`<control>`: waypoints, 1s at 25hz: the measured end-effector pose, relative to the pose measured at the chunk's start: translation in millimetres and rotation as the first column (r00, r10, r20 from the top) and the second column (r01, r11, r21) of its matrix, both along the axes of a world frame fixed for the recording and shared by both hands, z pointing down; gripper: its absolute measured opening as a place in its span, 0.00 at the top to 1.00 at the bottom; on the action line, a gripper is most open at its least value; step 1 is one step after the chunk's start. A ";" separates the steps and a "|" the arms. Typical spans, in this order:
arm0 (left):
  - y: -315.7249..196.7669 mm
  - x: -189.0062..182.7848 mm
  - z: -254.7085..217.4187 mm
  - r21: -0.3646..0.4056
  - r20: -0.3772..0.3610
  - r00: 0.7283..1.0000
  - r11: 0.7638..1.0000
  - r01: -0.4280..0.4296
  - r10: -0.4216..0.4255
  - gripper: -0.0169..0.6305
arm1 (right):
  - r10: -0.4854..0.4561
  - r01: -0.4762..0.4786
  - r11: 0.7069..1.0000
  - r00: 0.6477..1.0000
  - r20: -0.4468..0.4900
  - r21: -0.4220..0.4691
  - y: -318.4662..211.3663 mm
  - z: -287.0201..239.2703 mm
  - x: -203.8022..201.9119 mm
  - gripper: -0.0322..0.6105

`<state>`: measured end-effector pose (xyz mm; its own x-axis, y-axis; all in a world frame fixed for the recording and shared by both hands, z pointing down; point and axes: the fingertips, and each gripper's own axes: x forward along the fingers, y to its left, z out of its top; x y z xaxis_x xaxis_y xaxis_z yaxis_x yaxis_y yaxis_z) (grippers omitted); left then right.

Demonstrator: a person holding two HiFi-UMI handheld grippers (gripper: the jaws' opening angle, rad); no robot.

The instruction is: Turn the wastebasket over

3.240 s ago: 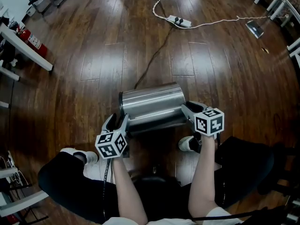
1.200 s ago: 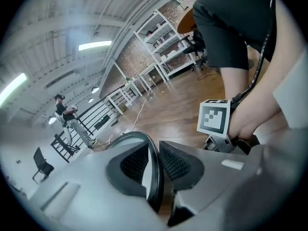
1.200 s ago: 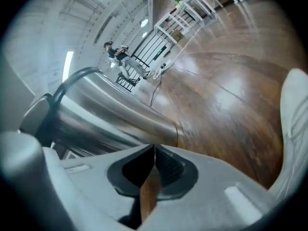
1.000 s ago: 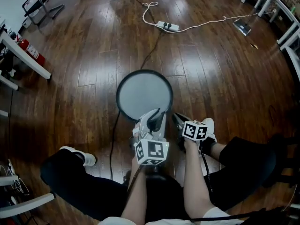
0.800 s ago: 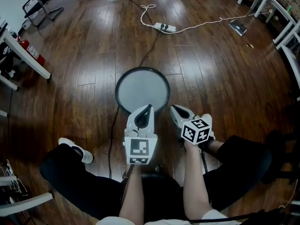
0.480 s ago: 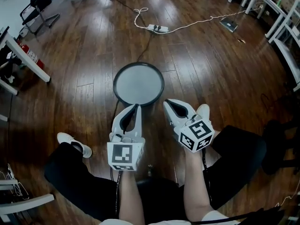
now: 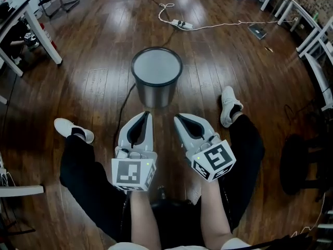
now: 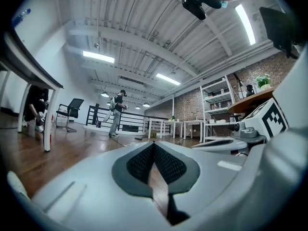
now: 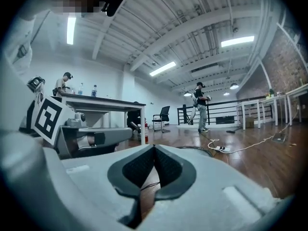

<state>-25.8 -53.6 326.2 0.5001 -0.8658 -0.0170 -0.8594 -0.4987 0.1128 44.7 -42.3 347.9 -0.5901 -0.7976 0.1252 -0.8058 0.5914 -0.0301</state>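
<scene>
The steel wastebasket (image 7: 156, 90) stands upright on the wood floor ahead of me, and its round top (image 7: 156, 66) shows flat pale grey inside a dark rim. My left gripper (image 7: 146, 114) and right gripper (image 7: 177, 117) are side by side, raised and well short of the basket, touching nothing. In the left gripper view the left gripper (image 8: 154, 145) has its jaws shut with nothing between the pads. The right gripper (image 9: 154, 148) shows the same in its own view. Both point roughly level across the room.
A black cable (image 7: 124, 104) runs along the floor past the basket's left side. A white power strip (image 7: 180, 23) with its cord lies beyond. White table legs (image 7: 36, 30) stand at left, white desks (image 7: 312, 25) at right. My shoes (image 7: 73, 131) (image 7: 229, 105) flank the grippers. A person (image 9: 201, 110) stands far off.
The basket lay on its side between the grippers; it now stands on end. Both grippers have let go, pulled back towards me and risen. The left jaws have closed.
</scene>
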 end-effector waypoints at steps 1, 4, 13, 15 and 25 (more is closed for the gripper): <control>14.5 2.4 -0.3 0.005 0.000 1.000 1.000 0.000 0.000 0.95 | -0.005 0.005 1.000 1.000 -0.002 0.011 15.1 -3.5 0.1 0.96; 60.5 11.7 8.0 0.007 0.029 1.000 1.000 0.002 -0.003 0.95 | -0.014 0.014 0.999 1.000 0.005 0.029 60.1 -9.1 7.3 0.96; 209.3 37.8 18.5 -0.014 0.067 0.997 0.999 0.034 -0.033 0.95 | -0.035 0.034 0.999 0.999 0.011 0.021 204.1 -12.2 38.8 0.96; 234.3 41.1 13.1 -0.007 0.078 0.996 0.999 0.039 -0.038 0.95 | -0.040 0.040 0.999 0.999 -0.009 0.015 228.0 -13.7 40.1 0.96; 310.5 49.1 -22.8 0.053 0.083 0.993 0.995 0.084 -0.088 0.95 | -0.063 0.065 0.996 0.998 -0.029 0.061 308.0 -39.8 59.1 0.96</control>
